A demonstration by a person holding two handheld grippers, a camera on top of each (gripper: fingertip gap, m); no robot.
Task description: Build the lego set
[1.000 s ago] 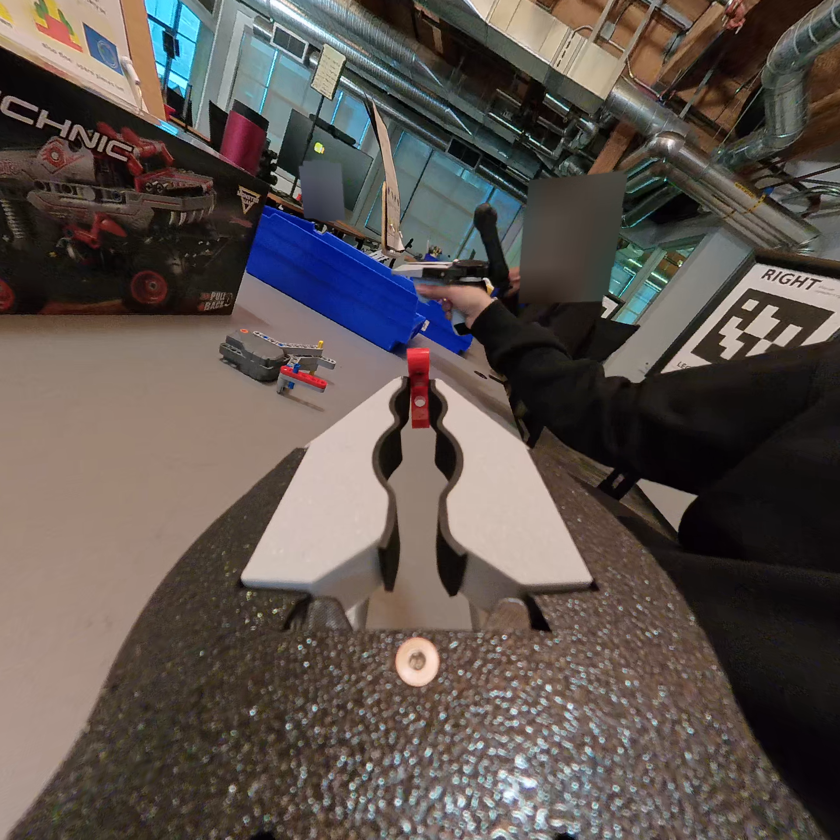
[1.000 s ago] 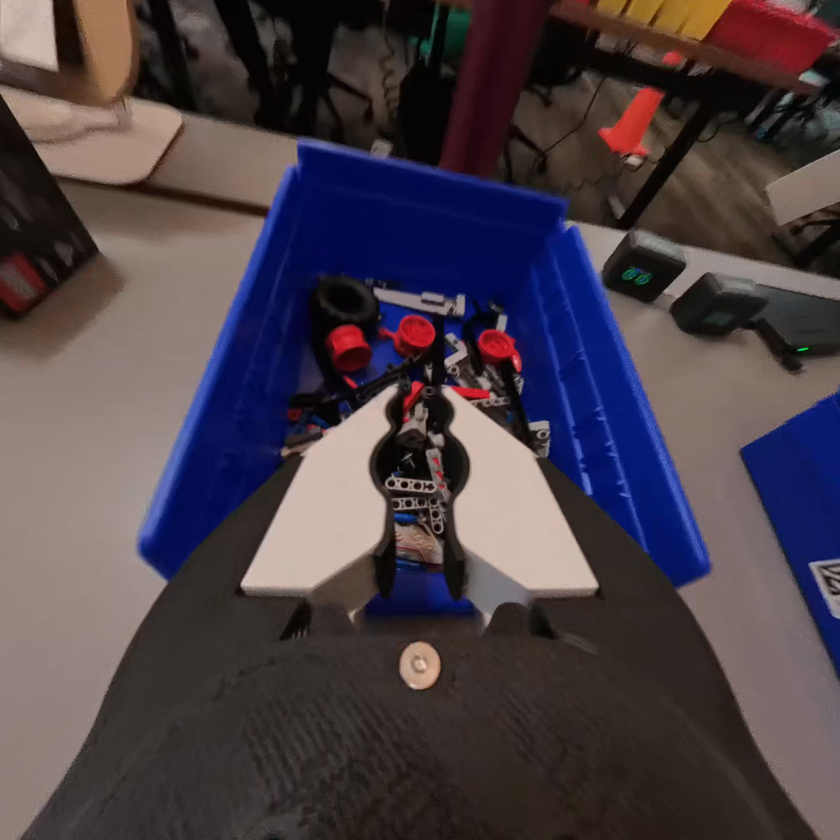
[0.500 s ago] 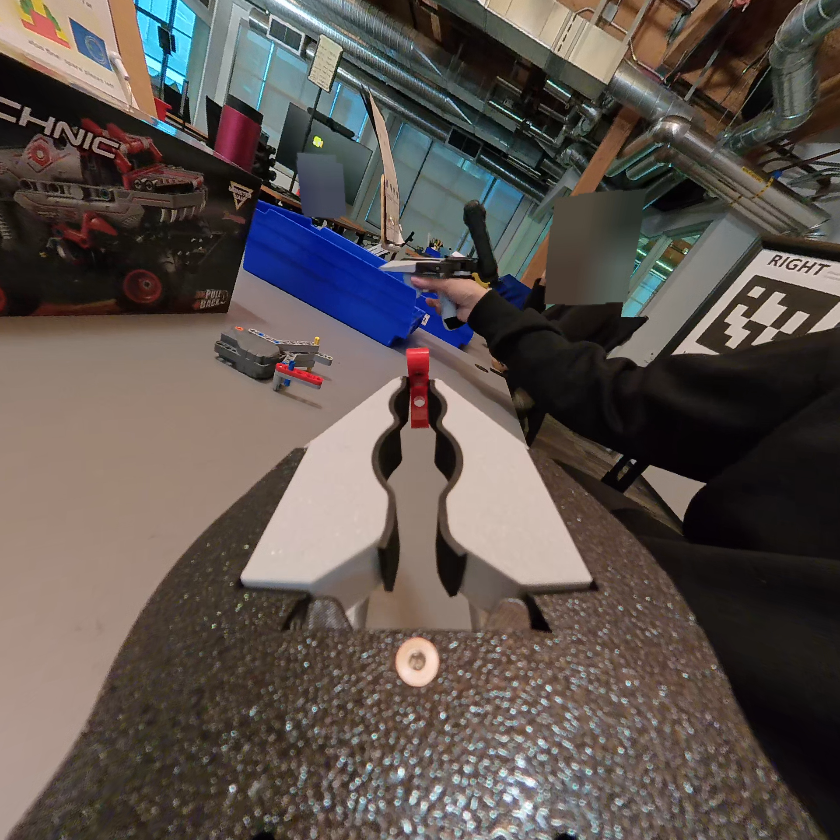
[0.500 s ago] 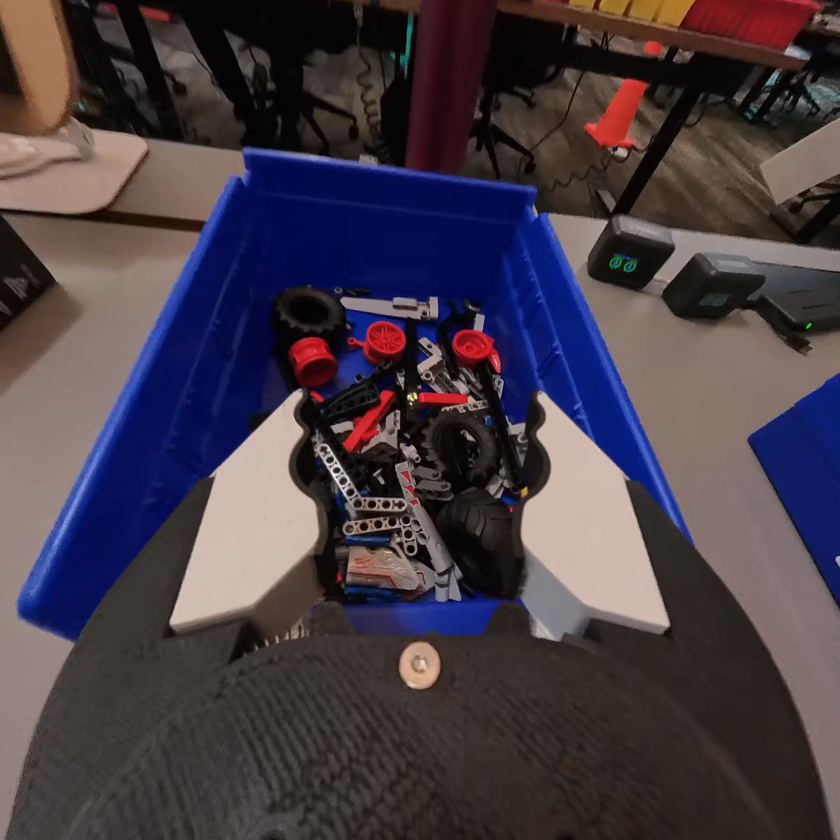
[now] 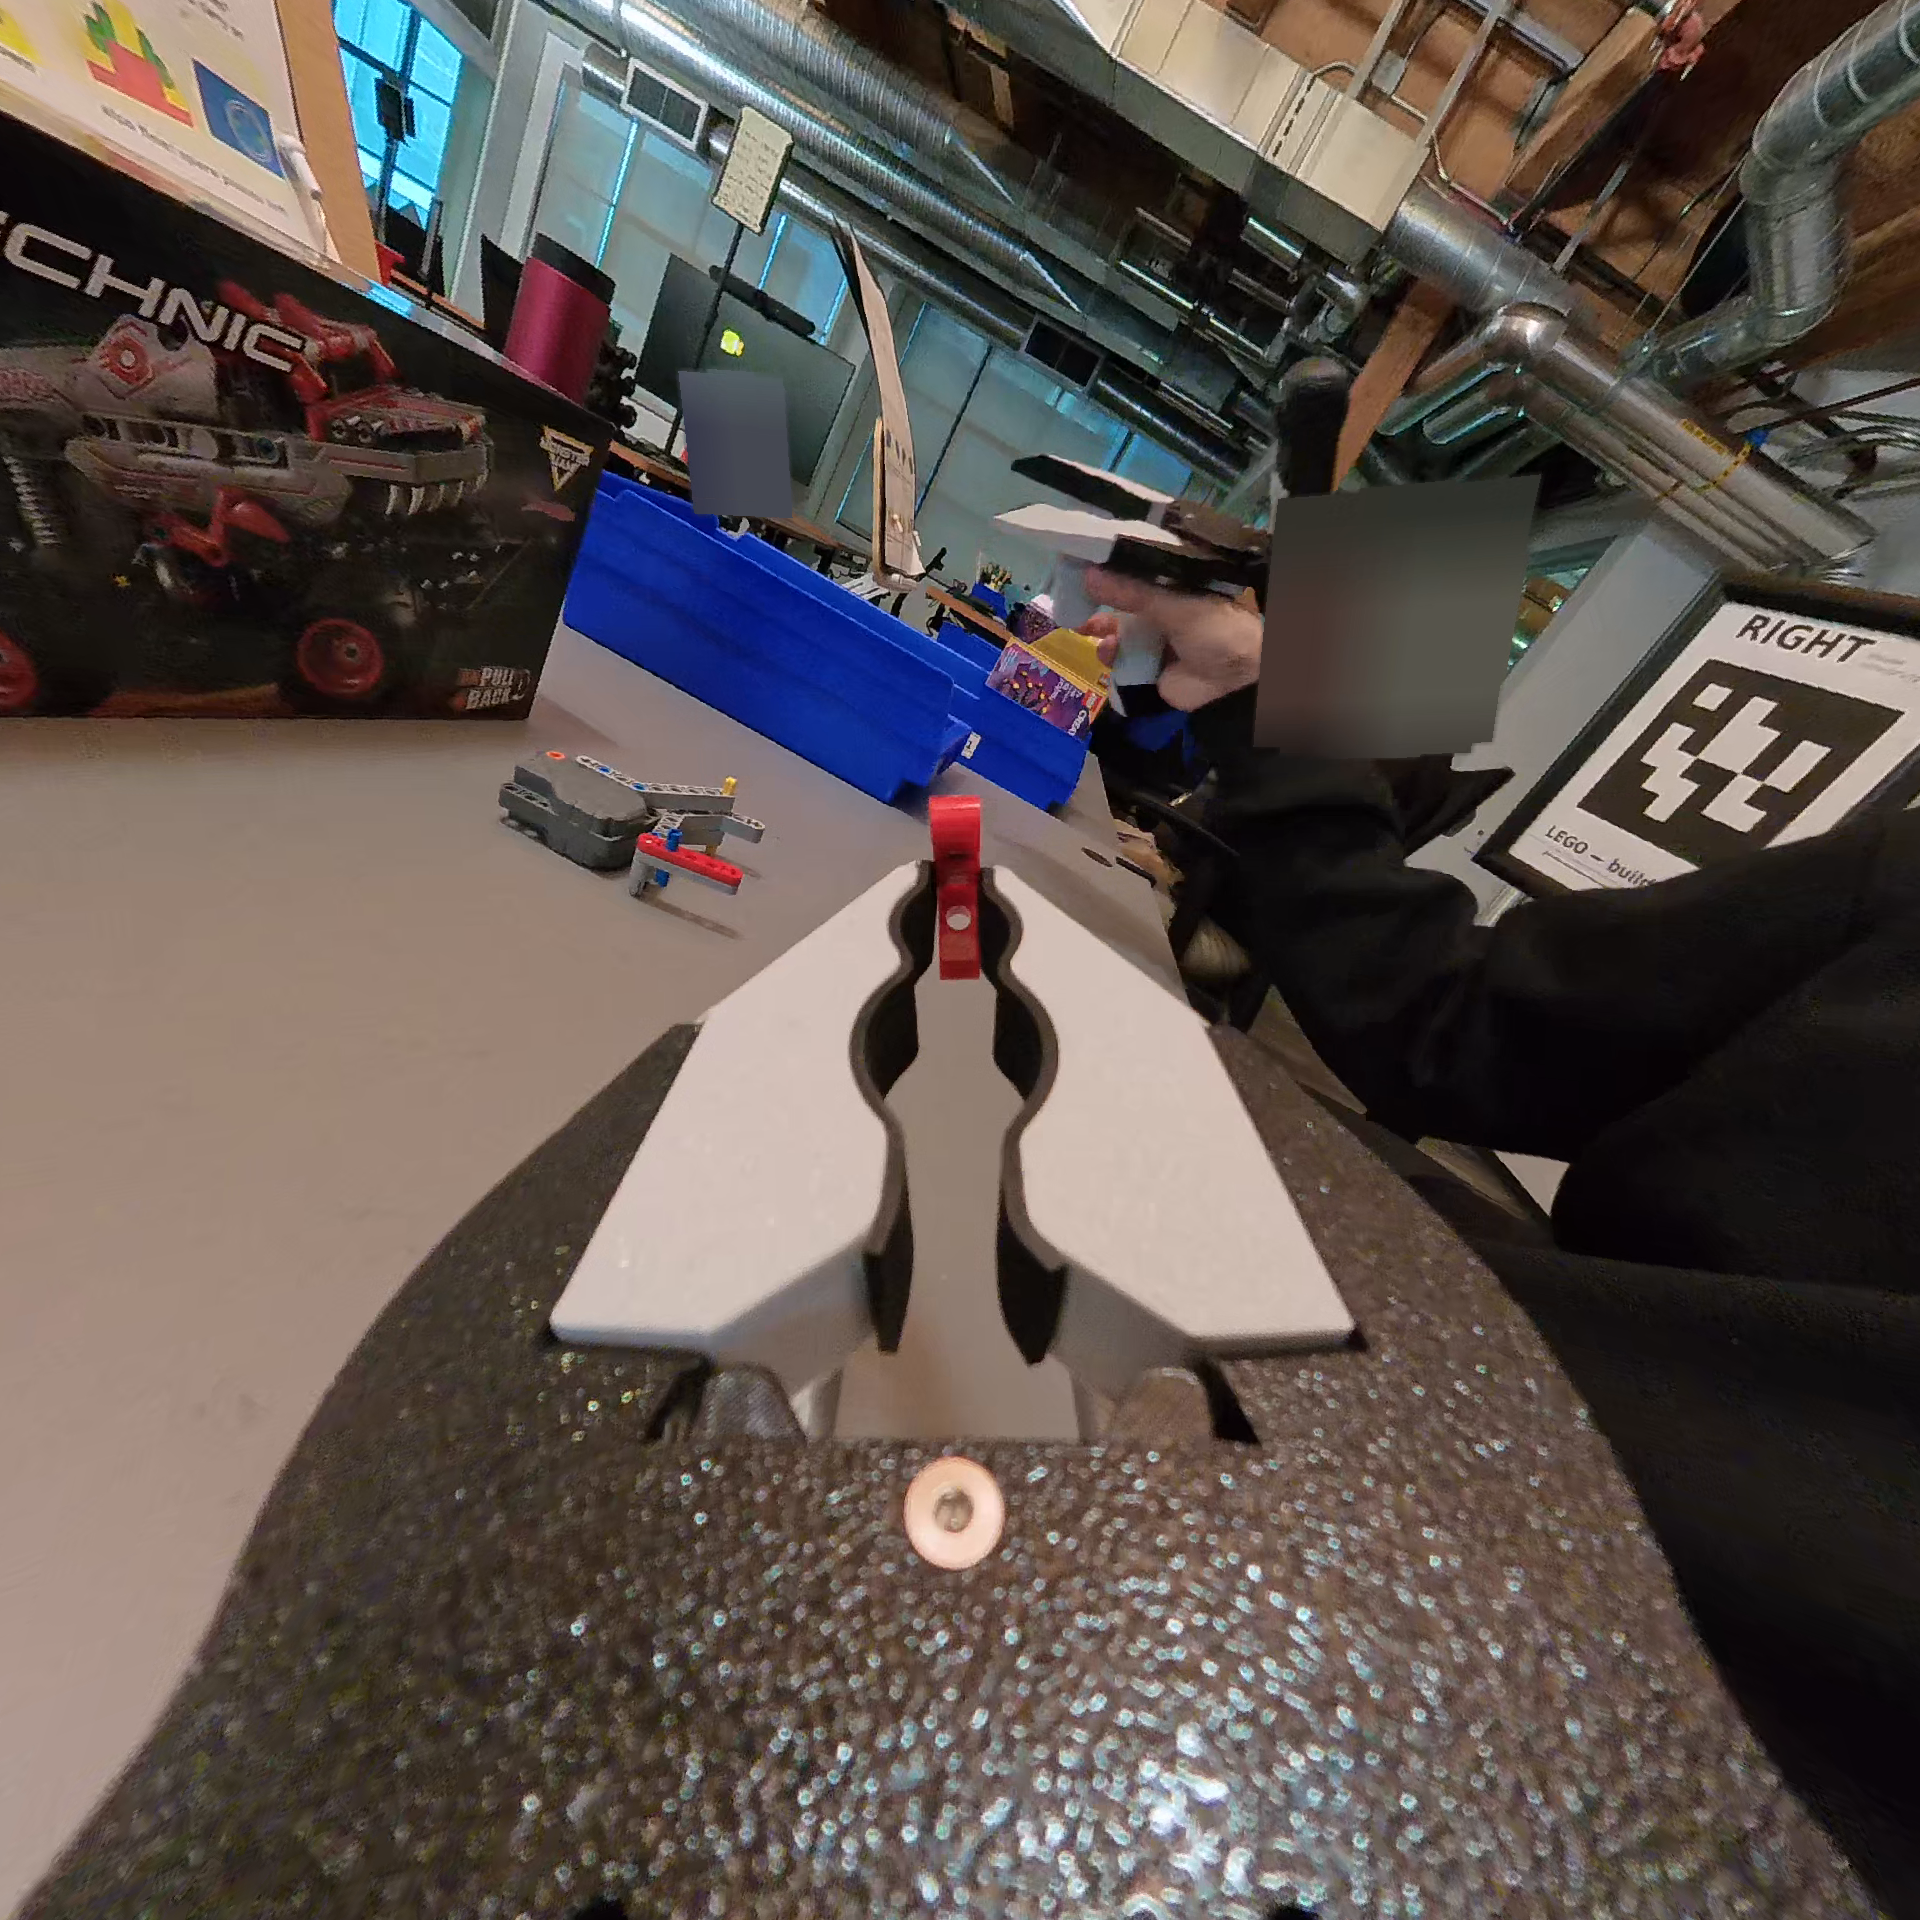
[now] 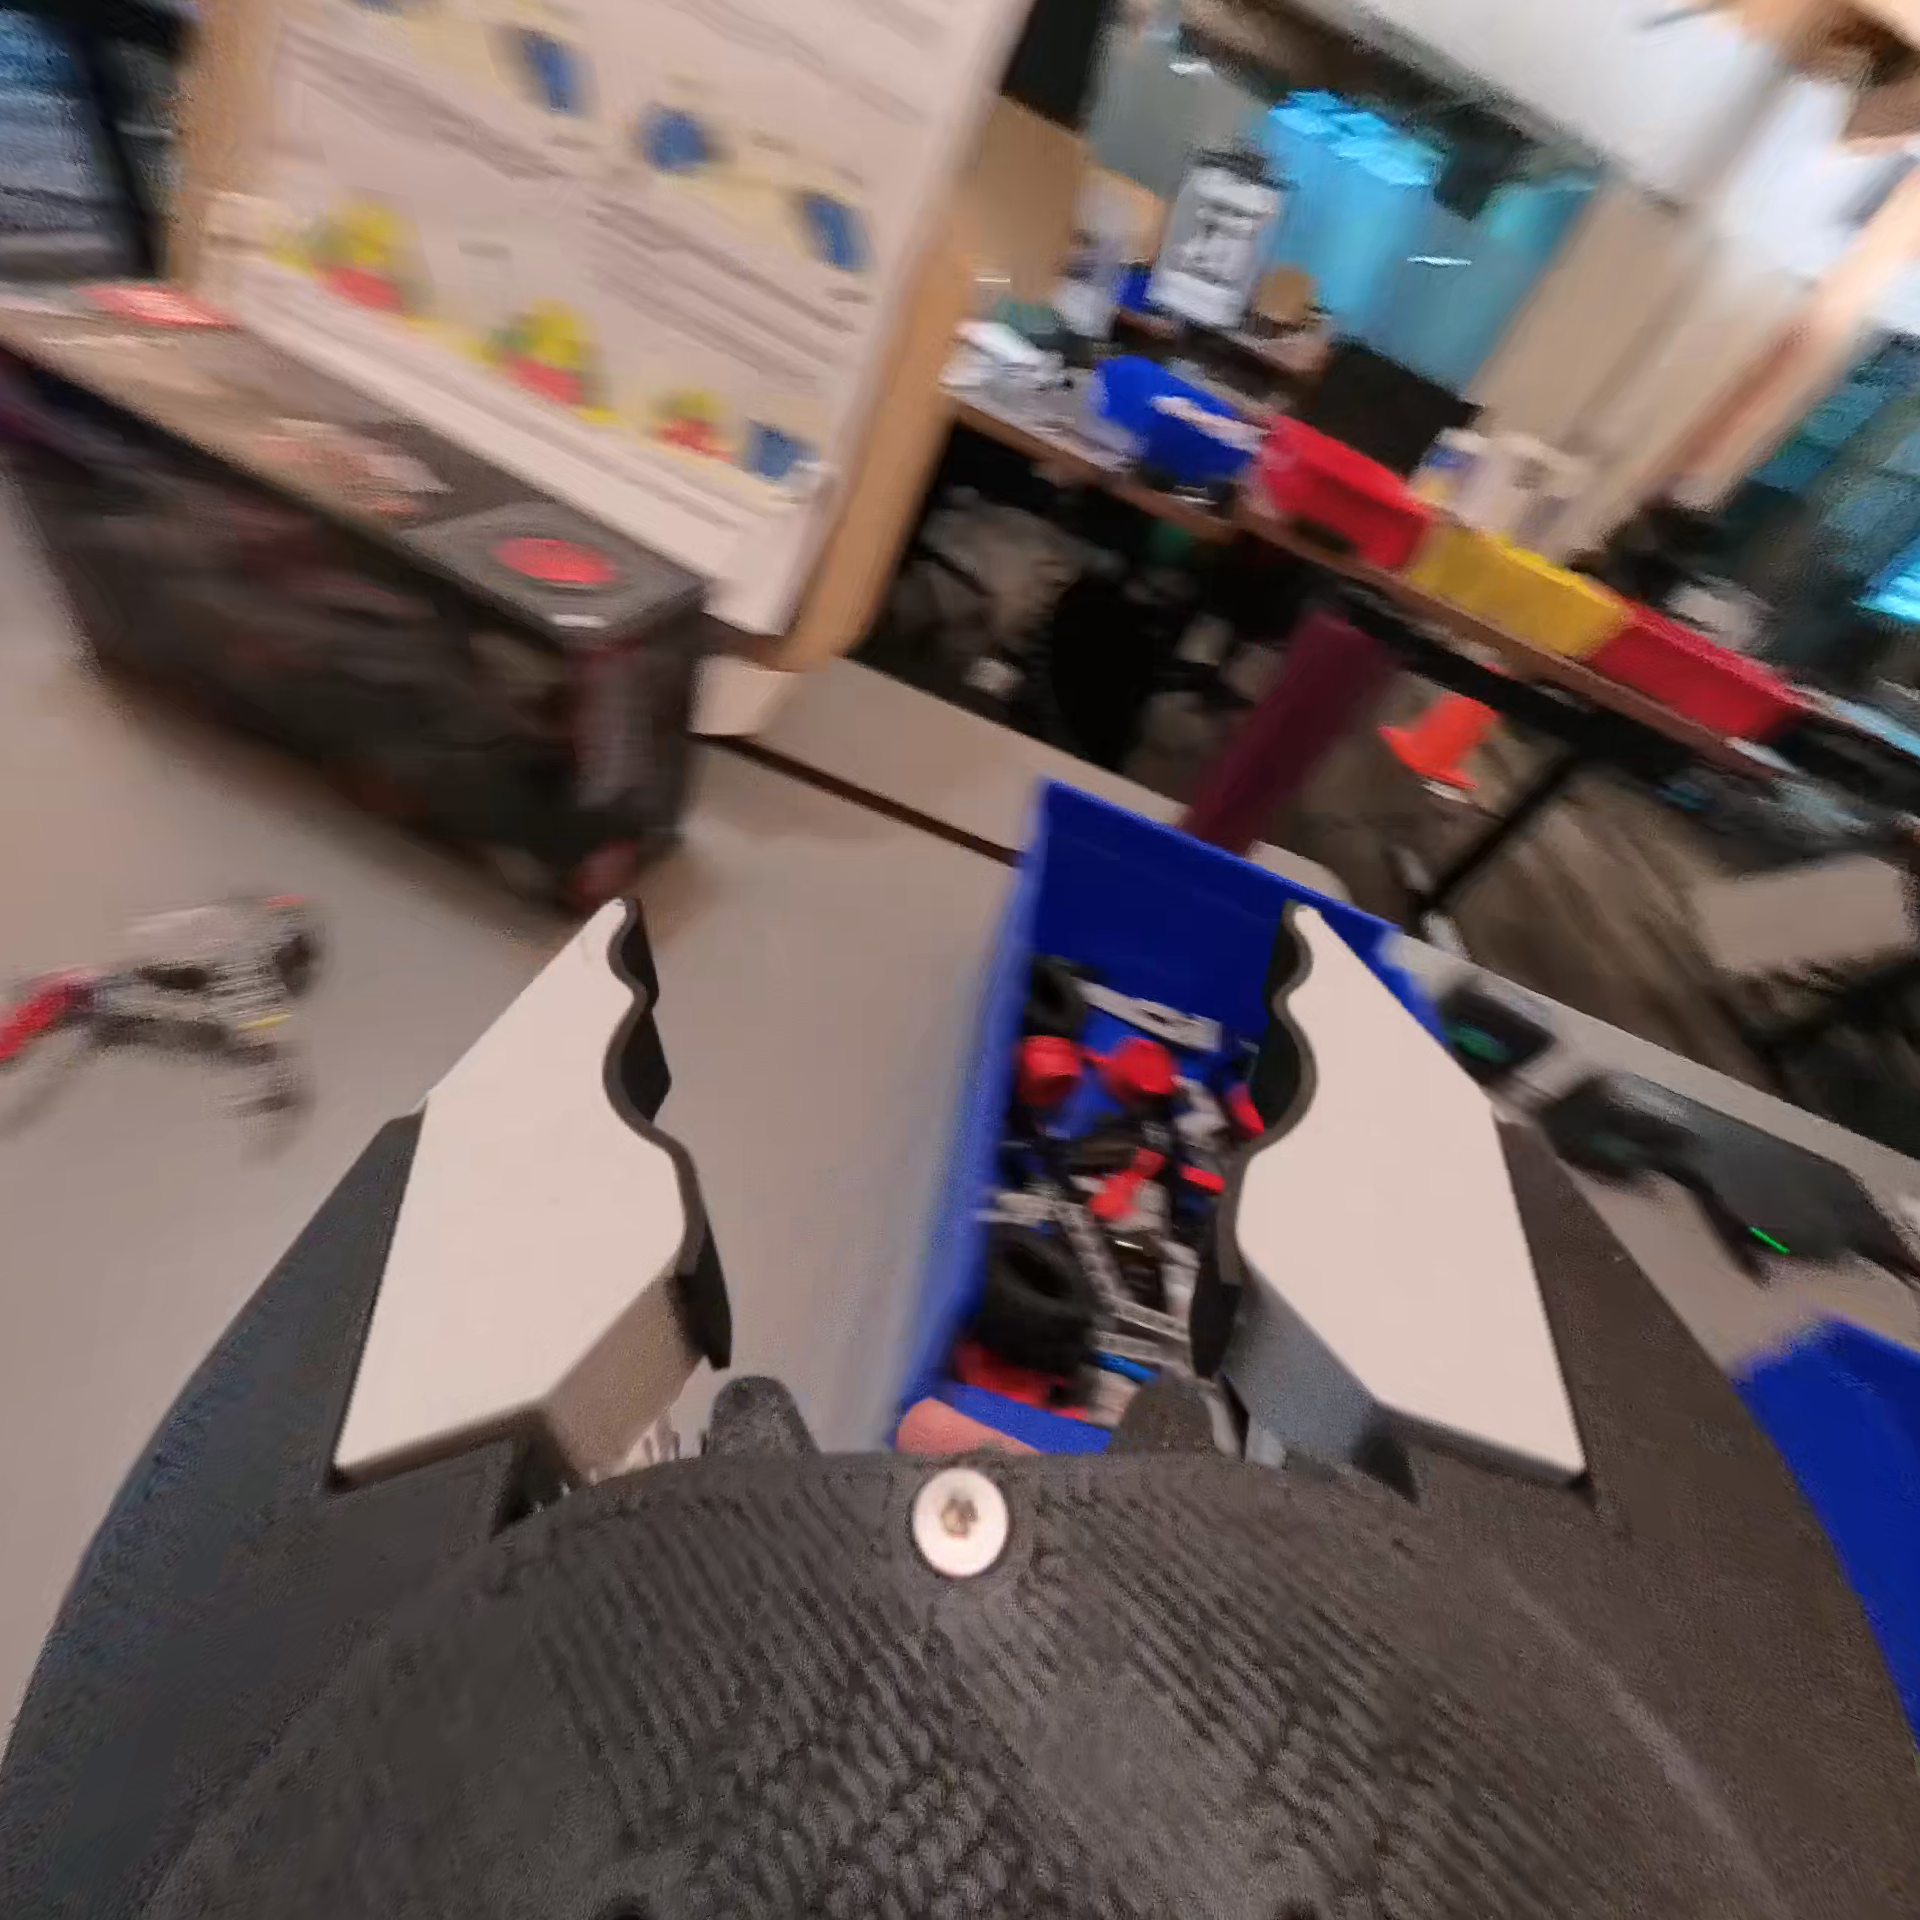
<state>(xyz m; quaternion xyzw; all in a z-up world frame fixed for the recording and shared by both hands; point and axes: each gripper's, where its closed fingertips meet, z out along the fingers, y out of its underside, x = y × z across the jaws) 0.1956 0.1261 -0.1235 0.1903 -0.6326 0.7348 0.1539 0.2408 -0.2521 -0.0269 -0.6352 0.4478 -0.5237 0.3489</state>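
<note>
Left wrist view: the left gripper (image 5: 954,894) pinches a small red plastic lego beam (image 5: 955,883) upright above the grey surface (image 5: 260,1039). A small grey-and-red partial lego assembly (image 5: 623,816) lies well ahead, so the build looks barely begun.

Right wrist view, blurred: the right gripper (image 6: 961,935) is spread wide and empty, above the blue plastic bin (image 6: 1132,873) full of loose pieces.
</note>
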